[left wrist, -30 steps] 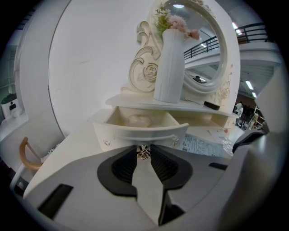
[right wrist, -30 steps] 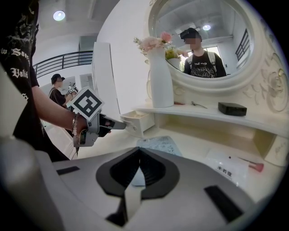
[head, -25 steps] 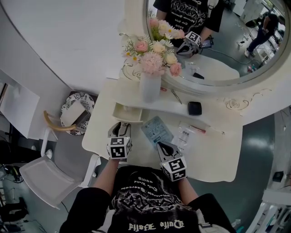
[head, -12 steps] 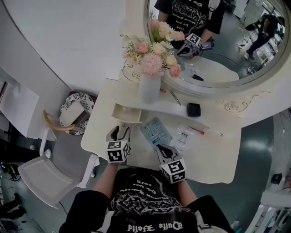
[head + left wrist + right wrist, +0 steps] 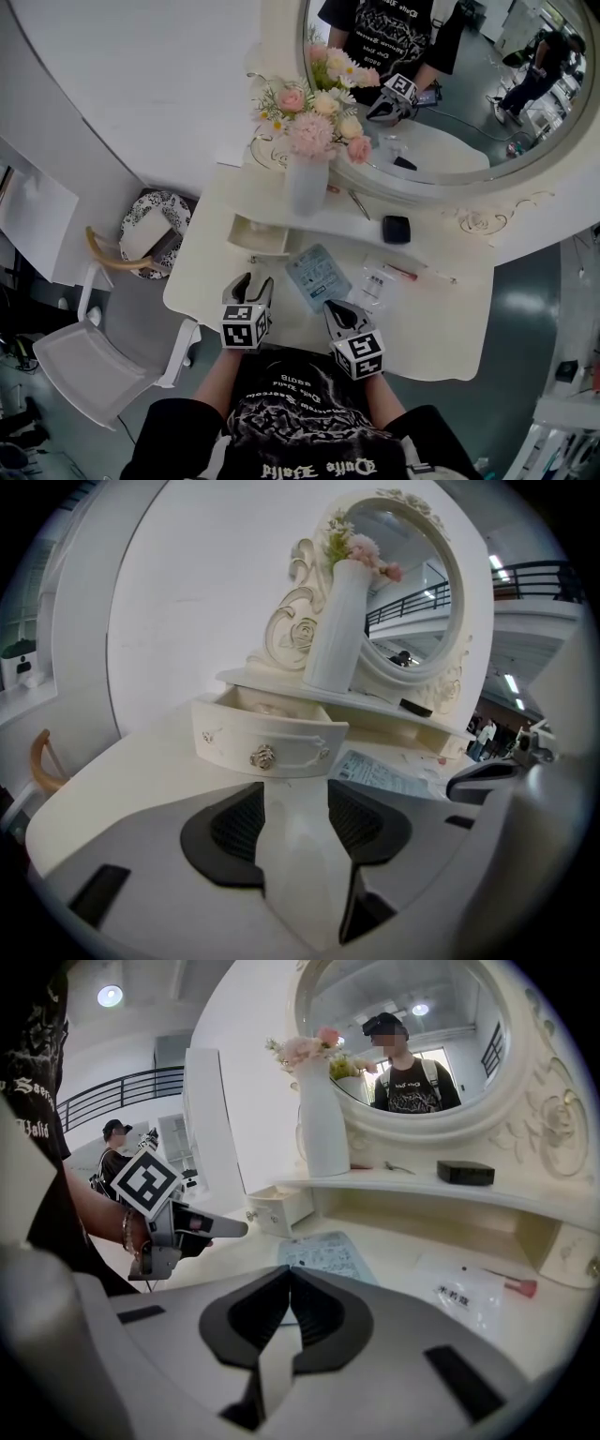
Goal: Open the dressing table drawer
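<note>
Release stage of the drawer opening. The drawer (image 5: 260, 234) stands pulled out from under the raised shelf at the left end of the dressing table (image 5: 422, 323), its inside open to view and its rosette knob (image 5: 263, 756) facing you. Your left gripper (image 5: 251, 281) sits near the table's front edge, in line with the knob but apart from it. Its jaws have just been opening and now stand wide apart with only bare tabletop between them. Your right gripper (image 5: 336, 307) rests beside it toward the middle of the front edge, jaws together and holding nothing. The pull looks essentially done. If you want the drawer further out, bring the open left jaws level with the knob, close on it and draw straight toward the front edge; otherwise only a withdrawal remains. Nothing lies between the left gripper and the drawer front. A printed sheet (image 5: 317, 274) lies just right of the drawer, with a clear packet (image 5: 375, 279) beyond it. The vase (image 5: 309, 178) of flowers stands on the shelf directly above the drawer, so keep any approach low. A black case (image 5: 396, 228) sits further along the shelf, below the mirror (image 5: 450, 84).
</note>
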